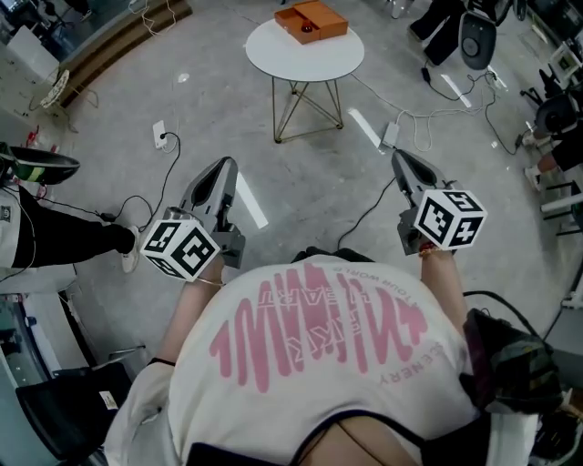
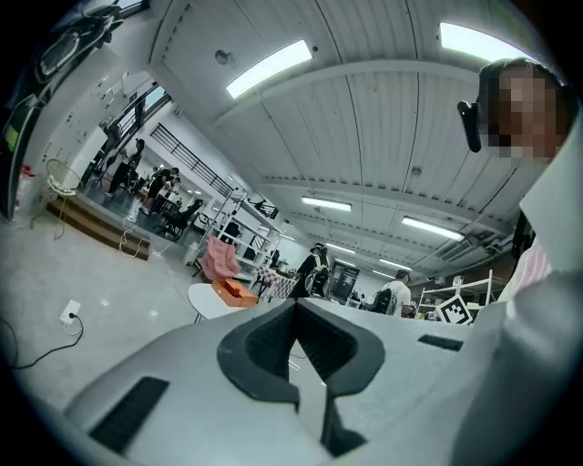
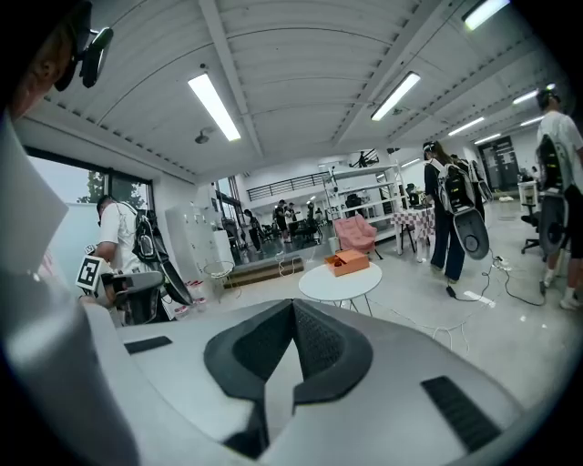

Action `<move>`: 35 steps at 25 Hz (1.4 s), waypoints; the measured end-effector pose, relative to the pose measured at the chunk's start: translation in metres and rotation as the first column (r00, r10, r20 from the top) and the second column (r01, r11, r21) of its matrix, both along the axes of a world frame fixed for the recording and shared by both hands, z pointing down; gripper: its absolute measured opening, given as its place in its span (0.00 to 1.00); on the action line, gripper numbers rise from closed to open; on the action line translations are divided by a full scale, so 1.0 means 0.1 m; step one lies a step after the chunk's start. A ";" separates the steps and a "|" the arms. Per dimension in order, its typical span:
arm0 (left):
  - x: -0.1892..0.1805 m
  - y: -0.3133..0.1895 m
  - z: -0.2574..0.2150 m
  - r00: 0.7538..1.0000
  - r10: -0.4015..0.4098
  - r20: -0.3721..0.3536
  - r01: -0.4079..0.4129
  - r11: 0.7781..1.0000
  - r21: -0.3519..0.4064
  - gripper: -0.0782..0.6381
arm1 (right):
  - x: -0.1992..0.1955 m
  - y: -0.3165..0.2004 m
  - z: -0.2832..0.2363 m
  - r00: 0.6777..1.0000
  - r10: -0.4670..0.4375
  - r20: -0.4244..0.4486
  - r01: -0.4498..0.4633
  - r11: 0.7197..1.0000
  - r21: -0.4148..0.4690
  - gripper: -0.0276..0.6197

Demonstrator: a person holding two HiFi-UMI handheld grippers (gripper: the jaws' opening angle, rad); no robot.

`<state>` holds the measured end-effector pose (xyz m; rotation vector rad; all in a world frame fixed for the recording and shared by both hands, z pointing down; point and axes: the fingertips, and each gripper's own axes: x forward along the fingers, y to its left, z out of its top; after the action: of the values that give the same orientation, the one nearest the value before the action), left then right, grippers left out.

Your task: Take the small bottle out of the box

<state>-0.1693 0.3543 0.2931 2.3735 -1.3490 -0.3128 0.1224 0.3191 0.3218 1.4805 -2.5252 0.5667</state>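
Note:
An open orange box sits on a round white table a few steps ahead of me. Something small and dark lies in the box; it is too small to say whether it is the bottle. My left gripper and right gripper are held at waist height, far short of the table, both pointing toward it. Both are shut and hold nothing. The left gripper view shows the box past the closed left gripper. The right gripper view shows the box and table beyond the closed right gripper.
Cables and a power strip lie on the grey floor right of the table, and a socket with its cord to the left. A person's leg is at my left. People stand at the right. A pink armchair stands behind the table.

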 end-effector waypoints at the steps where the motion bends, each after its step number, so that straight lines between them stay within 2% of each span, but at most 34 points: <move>1: -0.03 -0.01 0.04 1.000 0.000 0.002 0.000 1.000 -0.007 0.12 | -0.02 0.00 0.04 1.000 0.000 0.004 0.000 1.000 -0.012 0.05; 7: -0.18 -0.01 0.27 1.000 -0.017 -0.013 0.016 0.998 -0.063 0.12 | -0.19 0.05 0.22 0.999 -0.025 -0.022 0.024 0.998 -0.065 0.05; 11: -0.18 -0.04 0.32 1.000 -0.004 -0.013 0.003 0.997 -0.072 0.12 | -0.22 0.00 0.26 0.998 -0.032 -0.045 0.028 0.997 -0.079 0.05; 15: -0.21 -0.07 0.39 0.999 -0.018 -0.041 0.014 0.997 -0.082 0.12 | -0.32 -0.03 0.34 0.996 -0.064 -0.057 0.058 0.994 -0.093 0.05; 22: -0.23 -0.22 0.45 0.999 -0.041 -0.036 0.037 0.995 -0.092 0.12 | -0.40 -0.23 0.41 0.989 -0.109 -0.098 0.100 0.991 -0.094 0.05; 30: -0.20 -0.60 0.38 0.997 -0.071 -0.010 0.070 0.994 -0.080 0.12 | -0.50 -0.73 0.43 0.985 -0.155 -0.079 0.149 0.986 -0.078 0.05; 35: -0.12 -0.94 0.32 0.996 -0.088 0.002 0.088 0.994 -0.057 0.12 | -0.41 -1.15 0.45 0.984 -0.162 -0.074 0.158 0.986 -0.060 0.05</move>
<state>-0.1812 0.2606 0.3248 2.2717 -1.4459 -0.2962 0.0813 0.2037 0.3665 1.2428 -2.5179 0.5353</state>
